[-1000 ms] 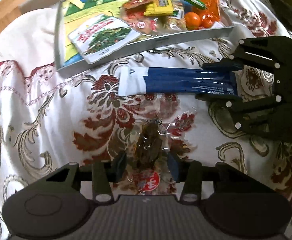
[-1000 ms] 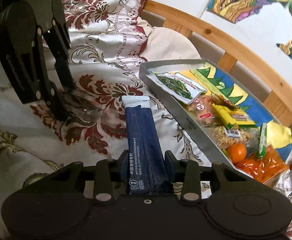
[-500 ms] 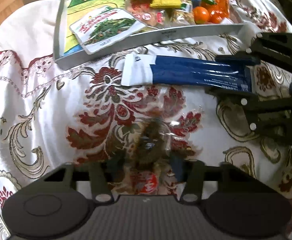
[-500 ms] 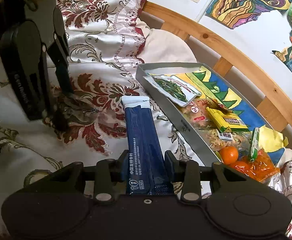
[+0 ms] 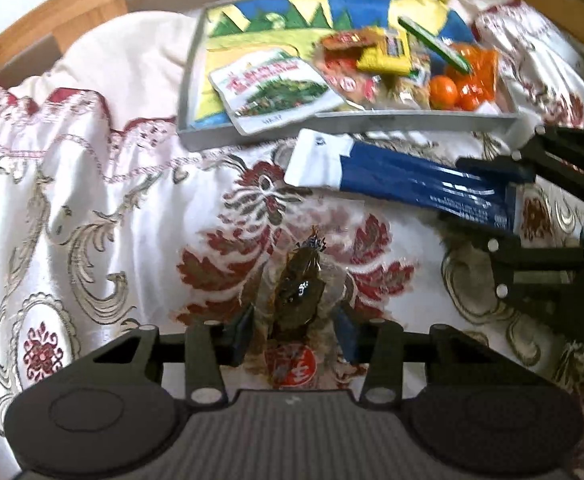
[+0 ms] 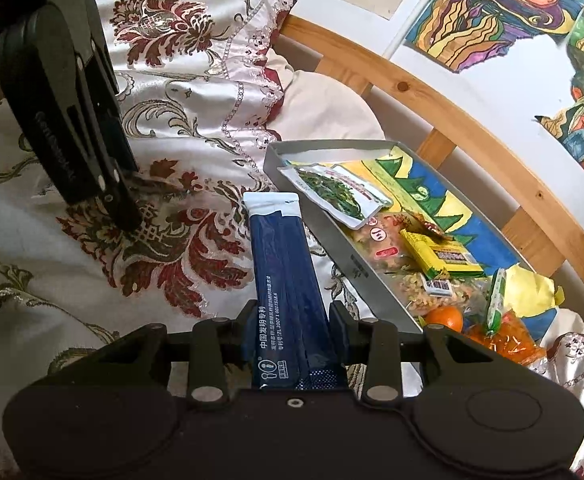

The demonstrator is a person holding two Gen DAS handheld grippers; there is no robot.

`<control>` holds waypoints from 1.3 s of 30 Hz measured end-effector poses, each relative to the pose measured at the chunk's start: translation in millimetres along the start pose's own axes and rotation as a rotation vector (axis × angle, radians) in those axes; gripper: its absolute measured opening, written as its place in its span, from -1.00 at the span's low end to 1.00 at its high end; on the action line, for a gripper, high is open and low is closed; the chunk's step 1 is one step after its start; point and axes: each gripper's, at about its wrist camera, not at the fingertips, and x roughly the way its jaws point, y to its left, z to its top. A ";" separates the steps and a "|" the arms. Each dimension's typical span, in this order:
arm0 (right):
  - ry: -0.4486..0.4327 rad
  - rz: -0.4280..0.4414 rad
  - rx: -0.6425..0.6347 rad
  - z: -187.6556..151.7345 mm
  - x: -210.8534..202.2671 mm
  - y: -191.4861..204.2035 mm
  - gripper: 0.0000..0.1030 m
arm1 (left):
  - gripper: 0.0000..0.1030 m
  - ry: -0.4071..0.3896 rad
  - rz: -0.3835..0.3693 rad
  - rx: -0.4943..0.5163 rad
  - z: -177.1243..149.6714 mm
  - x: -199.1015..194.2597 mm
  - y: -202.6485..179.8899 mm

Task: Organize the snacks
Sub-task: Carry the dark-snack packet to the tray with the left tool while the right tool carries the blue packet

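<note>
A clear packet with a dark brown snack (image 5: 298,292) and a red round label lies on the patterned cloth. My left gripper (image 5: 296,320) is closing on it, with the pads against the wrapper's sides. From the right wrist view the left gripper (image 6: 128,208) points steeply down at the cloth. A long blue stick packet (image 6: 284,264) with a white end lies beside the grey tray (image 6: 352,256). My right gripper (image 6: 292,328) is shut on its near end. The left view shows that right gripper (image 5: 464,196) on the blue packet (image 5: 412,180), just in front of the tray (image 5: 372,120).
The tray holds a white pouch with a green leaf picture (image 5: 276,88), a yellow packet (image 5: 388,56), small oranges (image 5: 444,90) and an orange bag. A wooden rail (image 6: 452,120) curves behind it, and a white wall with paintings stands beyond.
My left gripper has rolled and tipped, so the tray and the wooden rail now show higher and fuller in its view. Its jaws have narrowed on the clear packet. The right gripper has stayed put.
</note>
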 end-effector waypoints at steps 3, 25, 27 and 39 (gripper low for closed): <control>-0.014 -0.011 0.000 1.2 -1.5 -1.1 -0.24 | -0.08 -0.043 0.019 -0.037 1.7 -8.3 1.2; -0.160 -0.299 0.234 7.3 13.8 -110.0 -0.24 | -0.06 -0.315 0.047 -0.133 167.7 17.0 -40.6; -0.160 -0.310 0.317 1.8 16.9 -129.3 -0.24 | -0.05 -0.335 0.062 -0.124 182.5 25.7 -47.7; -0.118 -0.355 0.610 -27.8 34.9 -193.8 -0.24 | -0.05 -0.351 0.064 -0.093 232.6 74.9 -90.5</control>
